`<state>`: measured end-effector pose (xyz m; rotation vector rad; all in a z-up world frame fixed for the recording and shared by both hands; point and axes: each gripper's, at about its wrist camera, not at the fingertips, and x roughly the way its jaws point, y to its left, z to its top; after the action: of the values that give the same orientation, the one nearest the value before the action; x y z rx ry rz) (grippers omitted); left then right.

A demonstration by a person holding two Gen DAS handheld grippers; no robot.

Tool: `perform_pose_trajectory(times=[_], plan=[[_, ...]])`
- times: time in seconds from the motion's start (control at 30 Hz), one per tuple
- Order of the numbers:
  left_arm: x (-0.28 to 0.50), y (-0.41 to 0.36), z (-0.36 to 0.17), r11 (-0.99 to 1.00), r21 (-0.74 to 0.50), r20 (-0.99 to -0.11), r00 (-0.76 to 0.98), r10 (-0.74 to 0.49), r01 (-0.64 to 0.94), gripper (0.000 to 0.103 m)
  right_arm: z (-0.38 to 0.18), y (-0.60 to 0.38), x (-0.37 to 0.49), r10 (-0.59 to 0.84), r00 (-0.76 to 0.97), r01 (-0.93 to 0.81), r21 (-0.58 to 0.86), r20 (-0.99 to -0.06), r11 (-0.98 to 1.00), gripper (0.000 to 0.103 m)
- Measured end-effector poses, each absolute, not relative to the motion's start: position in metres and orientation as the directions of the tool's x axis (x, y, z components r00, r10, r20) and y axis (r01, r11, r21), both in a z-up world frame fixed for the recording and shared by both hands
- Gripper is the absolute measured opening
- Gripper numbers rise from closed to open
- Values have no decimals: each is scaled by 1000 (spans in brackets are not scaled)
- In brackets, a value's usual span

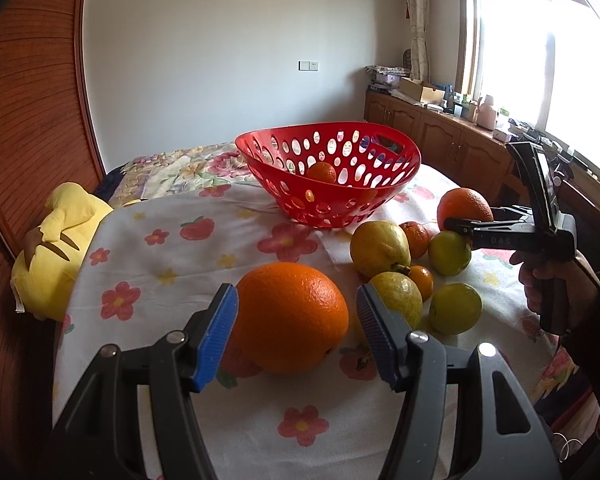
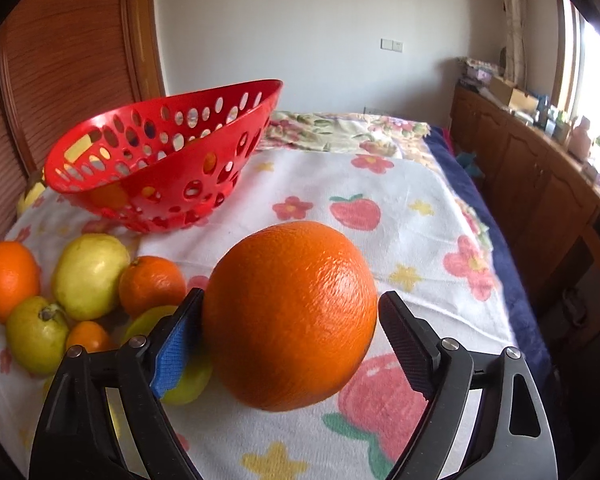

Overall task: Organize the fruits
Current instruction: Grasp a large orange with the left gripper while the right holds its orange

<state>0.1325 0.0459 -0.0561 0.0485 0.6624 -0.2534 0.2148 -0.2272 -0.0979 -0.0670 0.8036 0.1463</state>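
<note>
A large orange (image 1: 292,316) lies on the flowered cloth just ahead of my left gripper (image 1: 296,300), whose blue pads stand open on either side with a gap at the right. My right gripper (image 2: 291,300) straddles a second large orange (image 2: 290,316) resting on the cloth; its pads sit close beside the fruit without squeezing it. The left wrist view shows that gripper (image 1: 450,224) side-on at this orange (image 1: 464,206). Between the two oranges lie yellow-green fruits (image 1: 380,248) and small mandarins (image 1: 416,238). The red perforated basket (image 1: 260,152) holds a mandarin (image 1: 321,172).
A yellow plush toy (image 1: 60,248) lies at the cloth's left edge against the wooden headboard (image 1: 32,120). Wooden cabinets (image 1: 440,136) with clutter run under the window on the right. A person's hand (image 1: 540,280) holds the right gripper's handle. The bed drops off at the right.
</note>
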Motion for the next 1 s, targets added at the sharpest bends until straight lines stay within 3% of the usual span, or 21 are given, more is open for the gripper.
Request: perform_pose_trajectory(times=[0.4, 0.67, 1.0], plan=[[137, 40, -61, 969, -28, -632, 747, -207, 245, 63, -95, -236, 203, 146, 677, -152, 57, -721, 987, 84], [144, 37, -69, 972, -12, -646, 740, -186, 234, 70, -92, -248, 171, 159, 695, -136, 88, -701, 987, 84], [150, 32, -78, 974, 9, -668, 726, -161, 225, 70, -94, -238, 147, 148, 690, -160, 50, -709, 986, 84]])
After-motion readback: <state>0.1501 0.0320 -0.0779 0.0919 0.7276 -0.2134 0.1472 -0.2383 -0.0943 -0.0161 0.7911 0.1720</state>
